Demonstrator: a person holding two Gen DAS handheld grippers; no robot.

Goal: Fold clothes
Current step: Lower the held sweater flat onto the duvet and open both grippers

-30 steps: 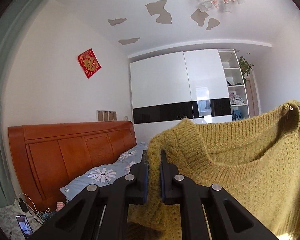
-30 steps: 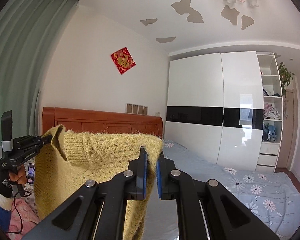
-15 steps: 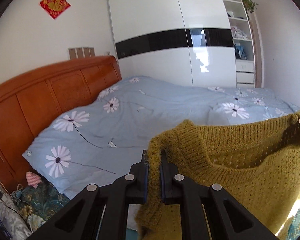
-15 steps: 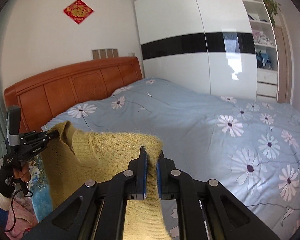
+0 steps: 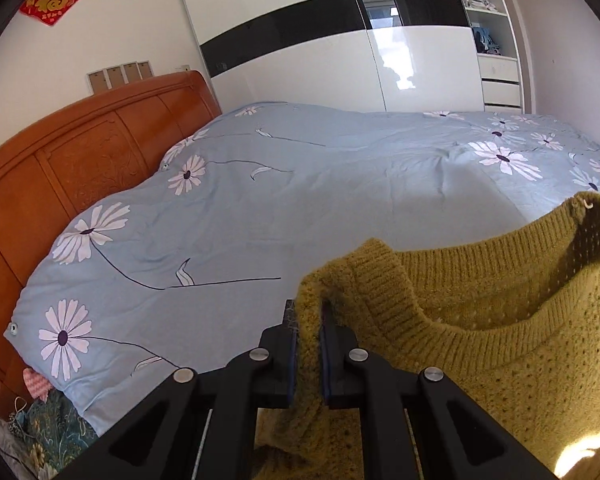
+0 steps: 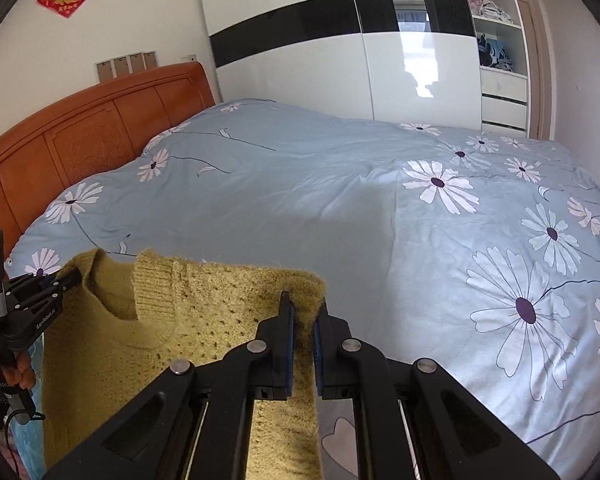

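Note:
A mustard-yellow knitted sweater (image 5: 500, 320) hangs stretched between both grippers by its shoulders, just above the near edge of the bed. My left gripper (image 5: 307, 312) is shut on its left shoulder beside the ribbed collar. My right gripper (image 6: 303, 308) is shut on the other shoulder of the sweater (image 6: 148, 320). In the right wrist view the left gripper (image 6: 70, 278) shows at the far left, clamped on the knit, with a person's hand (image 6: 18, 374) on its handle. The sweater's lower part drops out of view.
A wide bed with a light blue daisy-print cover (image 5: 300, 200) (image 6: 380, 208) fills the middle. Its orange wooden headboard (image 5: 80, 160) stands at the left. A white and black wardrobe (image 5: 340, 48) and open shelves (image 6: 496, 40) line the far wall. Clutter lies on the floor (image 5: 40, 420) at lower left.
Both grippers have come down and tilted from facing the ceiling and wall toward the bed, carrying the sweater lower and closer to the cover. Both grips stayed shut.

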